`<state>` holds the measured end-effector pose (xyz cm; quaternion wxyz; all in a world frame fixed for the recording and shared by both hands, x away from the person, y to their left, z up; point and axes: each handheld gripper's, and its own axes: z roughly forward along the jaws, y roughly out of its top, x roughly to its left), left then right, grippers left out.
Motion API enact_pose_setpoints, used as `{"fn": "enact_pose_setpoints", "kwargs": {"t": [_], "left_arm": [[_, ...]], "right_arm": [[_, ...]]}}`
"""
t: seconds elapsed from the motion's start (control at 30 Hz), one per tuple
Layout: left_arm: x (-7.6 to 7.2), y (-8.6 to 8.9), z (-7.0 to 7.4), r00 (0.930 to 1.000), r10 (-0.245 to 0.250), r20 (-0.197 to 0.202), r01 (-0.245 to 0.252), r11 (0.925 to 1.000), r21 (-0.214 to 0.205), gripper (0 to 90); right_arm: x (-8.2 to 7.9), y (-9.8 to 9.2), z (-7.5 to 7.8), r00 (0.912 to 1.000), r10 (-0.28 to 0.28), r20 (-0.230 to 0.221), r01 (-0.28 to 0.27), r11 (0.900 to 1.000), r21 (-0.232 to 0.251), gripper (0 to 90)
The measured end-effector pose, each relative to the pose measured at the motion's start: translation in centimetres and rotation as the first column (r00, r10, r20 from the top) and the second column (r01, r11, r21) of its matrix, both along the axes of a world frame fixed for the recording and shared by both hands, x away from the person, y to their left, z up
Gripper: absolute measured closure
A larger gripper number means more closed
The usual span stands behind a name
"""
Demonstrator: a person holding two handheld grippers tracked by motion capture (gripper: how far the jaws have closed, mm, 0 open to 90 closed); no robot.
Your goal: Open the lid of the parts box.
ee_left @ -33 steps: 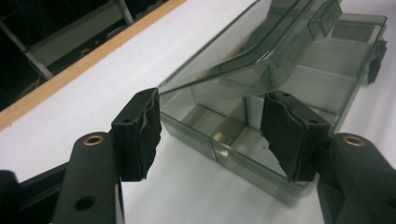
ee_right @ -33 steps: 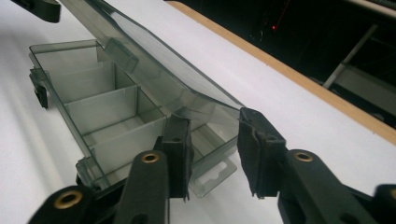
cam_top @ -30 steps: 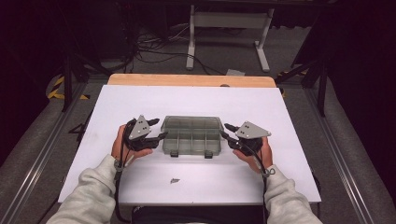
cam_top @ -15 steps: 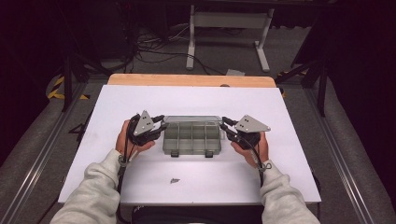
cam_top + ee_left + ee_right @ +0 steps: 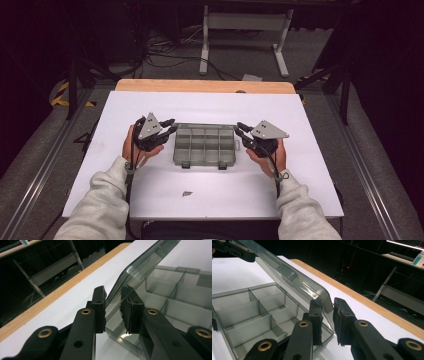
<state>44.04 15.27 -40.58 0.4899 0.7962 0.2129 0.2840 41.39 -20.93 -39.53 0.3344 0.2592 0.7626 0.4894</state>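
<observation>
— High view? Where's the box?
— Clear compartment box (image 5: 205, 146) at mid-desk (image 5: 310, 165), lid raised at its far edge. Left tool (image 5: 169, 127) at its left end, right tool (image 5: 241, 128) at its right end. Small dark scrap (image 5: 187, 193) nearer the front edge.
— Left tool view?
— Left tool (image 5: 113, 307), just been closing; lid (image 5: 140, 267) corner between the pads, nearly pinched, slight gap beside the right pad. Can't tell if gripped.
— Right tool view?
— Right tool (image 5: 327, 315), just been closing too; lid (image 5: 294, 277) corner between the pads, a gap on one side. Dividers (image 5: 259, 307) inside, compartments bare.
</observation>
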Motion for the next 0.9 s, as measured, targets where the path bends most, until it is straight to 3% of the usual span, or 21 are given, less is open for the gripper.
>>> {"fn": "enact_pose_setpoints", "kwargs": {"t": [0.33, 0.53, 0.67, 0.83, 0.9], "left_arm": [[0.3, 0.1, 0.7, 0.9998, 0.009, 0.017, -0.009, 0.9998, -0.020, 76.8], [0.8, -0.1, 0.9, 0.9996, 0.023, 0.017, -0.022, 0.9983, -0.053, 76.1], [1.3, -0.2, 0.9, 0.9993, 0.034, 0.018, -0.033, 0.9977, -0.060, 73.2], [1.9, -0.4, 0.6, 0.9981, 0.061, 0.006, -0.061, 0.9941, -0.090, 63.4], [2.1, -0.6, 0.4, 0.9981, 0.062, 0.000, -0.061, 0.9944, -0.086, 63.9]], "right_arm": [[0.7, 0.0, 0.6, 0.9999, -0.016, -0.001, 0.016, 0.9995, 0.027, 79.8], [1.4, 0.0, 0.9, 0.9996, -0.024, -0.014, 0.024, 0.9978, 0.062, 80.2], [1.9, -0.5, 0.7, 0.9992, -0.029, -0.028, 0.032, 0.9925, 0.118, 76.4], [2.4, -0.5, 0.5, 0.9991, -0.026, -0.033, 0.030, 0.9898, 0.140, 77.3], [2.7, -0.5, 0.2, 0.9987, -0.023, -0.046, 0.030, 0.9873, 0.156, 78.2]]}}
